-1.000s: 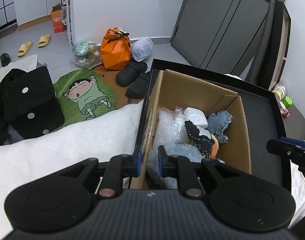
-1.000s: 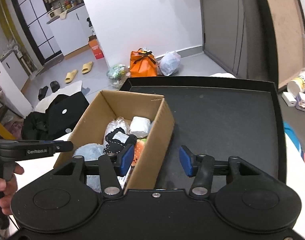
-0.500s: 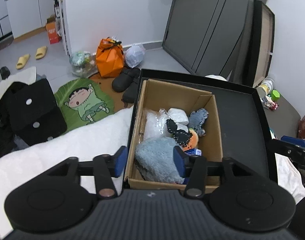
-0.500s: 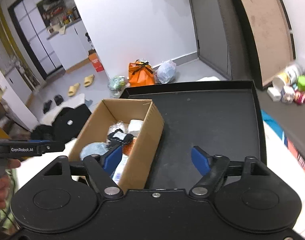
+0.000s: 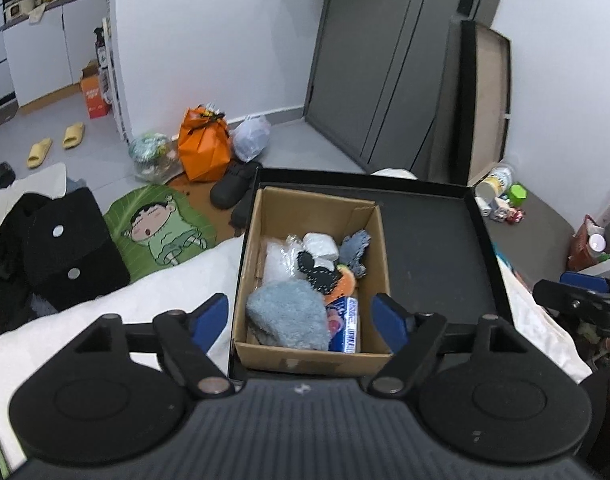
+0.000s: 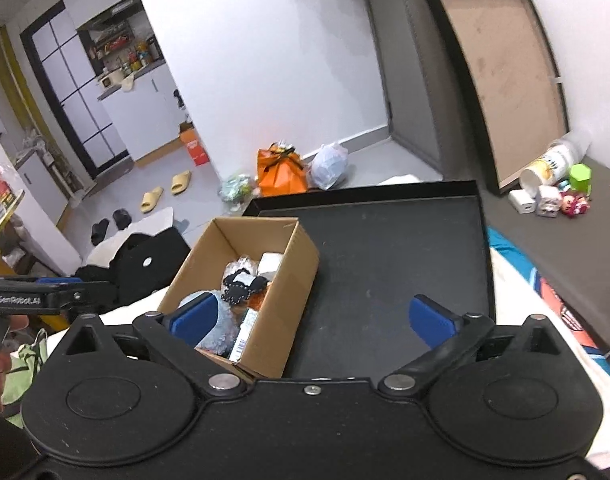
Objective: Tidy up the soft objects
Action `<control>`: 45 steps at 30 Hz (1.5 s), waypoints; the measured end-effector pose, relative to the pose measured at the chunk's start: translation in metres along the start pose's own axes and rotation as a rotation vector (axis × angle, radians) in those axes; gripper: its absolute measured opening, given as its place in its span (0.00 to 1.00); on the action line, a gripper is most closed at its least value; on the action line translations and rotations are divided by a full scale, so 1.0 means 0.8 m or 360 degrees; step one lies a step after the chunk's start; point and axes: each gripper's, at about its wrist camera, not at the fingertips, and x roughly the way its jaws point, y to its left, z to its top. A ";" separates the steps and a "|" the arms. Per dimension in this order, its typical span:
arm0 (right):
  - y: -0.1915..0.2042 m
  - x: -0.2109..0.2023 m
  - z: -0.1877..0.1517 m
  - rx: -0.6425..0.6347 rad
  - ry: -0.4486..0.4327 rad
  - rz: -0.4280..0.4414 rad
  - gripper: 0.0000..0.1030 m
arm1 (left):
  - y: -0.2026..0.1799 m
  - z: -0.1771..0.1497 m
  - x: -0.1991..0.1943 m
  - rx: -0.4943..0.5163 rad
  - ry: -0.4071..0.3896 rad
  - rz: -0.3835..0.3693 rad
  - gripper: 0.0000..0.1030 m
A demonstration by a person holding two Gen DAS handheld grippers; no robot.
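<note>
A cardboard box (image 5: 375, 240) stands in the left part of a black tray (image 5: 433, 240). It holds a fluffy light-blue soft toy (image 5: 287, 316), a black spotted soft piece (image 5: 319, 272), a grey-blue soft piece (image 5: 355, 246), a white roll (image 5: 321, 242), a clear bag (image 5: 277, 260) and a blue packet (image 5: 347, 324). My left gripper (image 5: 303, 320) is open and empty, above the box's near end. My right gripper (image 6: 313, 316) is open and empty, above the box (image 6: 293, 276) and tray (image 6: 385, 260); the blue toy (image 6: 221, 320) shows there too.
The tray lies on a white blanket (image 5: 105, 312). On the floor beyond are a green cartoon mat (image 5: 161, 228), dark shoes (image 5: 235, 188), an orange bag (image 5: 203, 148) and a black bag (image 5: 69, 248). A board (image 6: 501, 80) leans at the right with small items (image 6: 553, 192) beside it.
My left gripper has opened, left the light-blue toy in the box, and pulled back and up. My right gripper has opened wider and also drawn back.
</note>
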 end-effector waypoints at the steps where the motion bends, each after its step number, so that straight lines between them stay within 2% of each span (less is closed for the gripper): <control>1: -0.001 -0.004 -0.001 0.0020 -0.0011 0.0010 1.00 | -0.002 -0.001 -0.005 0.0008 -0.0013 -0.0006 0.80; 11: -0.007 -0.040 -0.019 0.0041 -0.0056 0.0003 1.00 | -0.012 -0.014 -0.041 0.0083 -0.0048 0.0003 0.83; 14: -0.009 -0.050 -0.023 0.0041 -0.0062 0.0002 1.00 | -0.016 -0.021 -0.050 0.0097 -0.0056 -0.0002 0.91; 19: -0.003 -0.063 -0.031 0.0007 -0.0074 0.0027 1.00 | -0.019 -0.030 -0.064 0.0104 -0.0095 0.0014 0.92; 26: 0.010 -0.077 -0.038 -0.0029 -0.0092 0.0053 1.00 | -0.019 -0.040 -0.083 0.0093 -0.0132 0.0002 1.00; 45: 0.034 -0.099 -0.045 -0.0095 -0.0104 0.0104 1.00 | -0.038 -0.060 -0.116 0.0150 -0.0187 -0.0078 1.00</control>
